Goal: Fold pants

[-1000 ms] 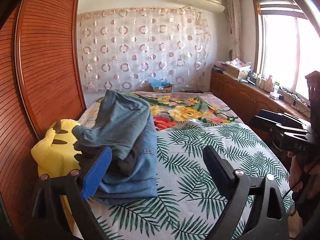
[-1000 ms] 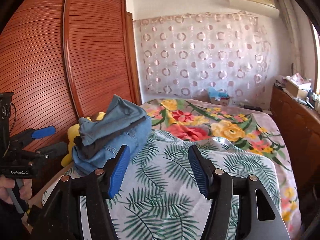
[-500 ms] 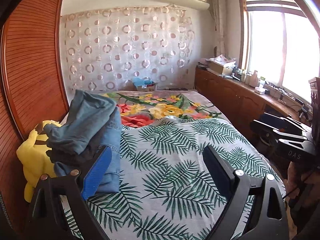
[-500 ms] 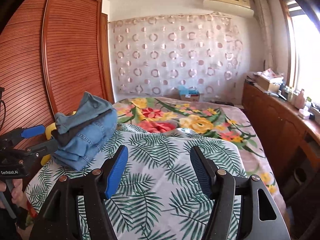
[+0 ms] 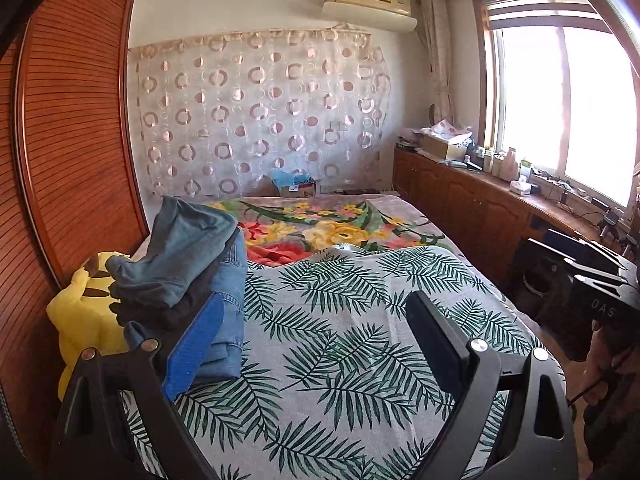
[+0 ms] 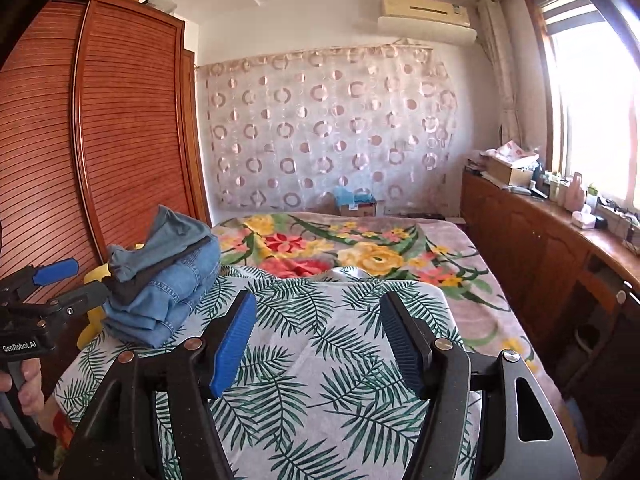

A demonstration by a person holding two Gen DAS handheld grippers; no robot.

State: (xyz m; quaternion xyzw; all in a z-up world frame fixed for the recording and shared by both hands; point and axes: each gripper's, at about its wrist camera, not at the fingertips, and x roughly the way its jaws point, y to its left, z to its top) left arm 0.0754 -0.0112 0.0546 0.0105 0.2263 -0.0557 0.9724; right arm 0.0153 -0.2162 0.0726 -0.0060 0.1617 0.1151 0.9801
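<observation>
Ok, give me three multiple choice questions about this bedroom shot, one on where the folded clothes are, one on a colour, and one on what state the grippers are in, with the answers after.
1. Where does the stack of folded clothes sit?
A. At the bed's left edge, beside the wooden wardrobe
B. On the cabinet under the window
C. On the floor

2. What colour is the plush toy next to the stack?
A. Red
B. Yellow
C. White

3. How do the two grippers stand?
A. Both clamped on jeans
B. One shut, one open
C. Both open, holding nothing

Answers:
1. A, the pile rests on the leaf-print cover close to the wardrobe.
2. B, the toy is bright yellow with dark markings.
3. C, the left gripper and the right gripper each show a wide gap with only bedding beyond.
</observation>
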